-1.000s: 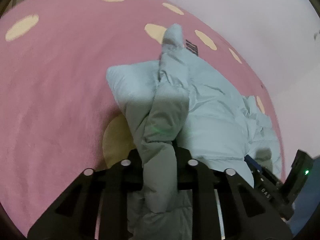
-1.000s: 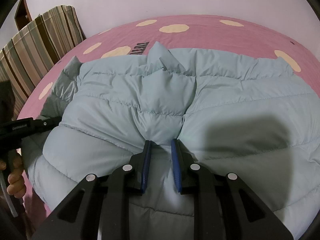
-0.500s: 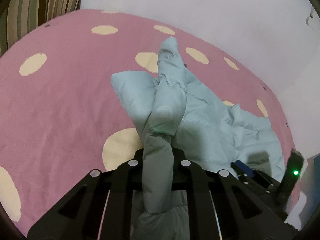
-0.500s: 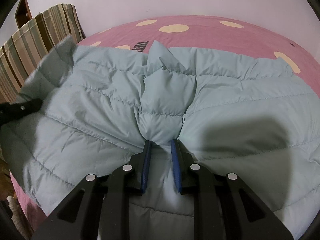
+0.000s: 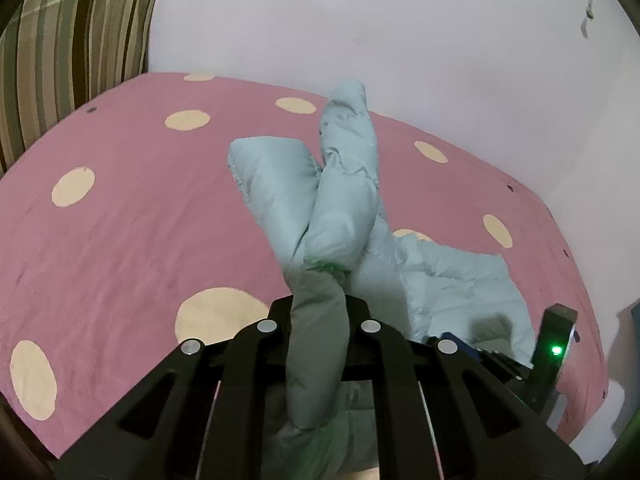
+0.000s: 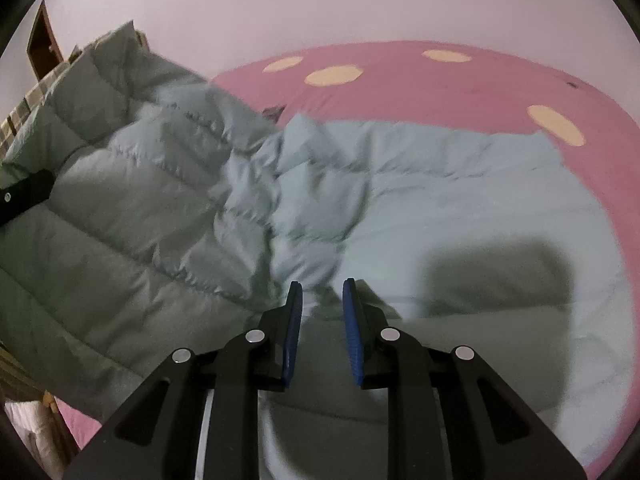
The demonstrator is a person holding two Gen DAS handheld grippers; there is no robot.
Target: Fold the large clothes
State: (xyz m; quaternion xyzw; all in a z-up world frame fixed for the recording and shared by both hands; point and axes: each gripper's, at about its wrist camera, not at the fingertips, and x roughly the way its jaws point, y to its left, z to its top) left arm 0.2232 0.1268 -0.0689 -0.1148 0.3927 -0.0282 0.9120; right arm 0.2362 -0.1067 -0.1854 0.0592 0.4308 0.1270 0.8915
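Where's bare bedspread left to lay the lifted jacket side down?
Bare pink bedspread lies between the striped cushion and the raised jacket held by the left gripper. A second strip runs between jacket and wall. Crowded around the right gripper, which pinches jacket fabric.

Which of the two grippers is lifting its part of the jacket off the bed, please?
The left gripper: its jacket fold stands raised, whereas the right gripper stays low.
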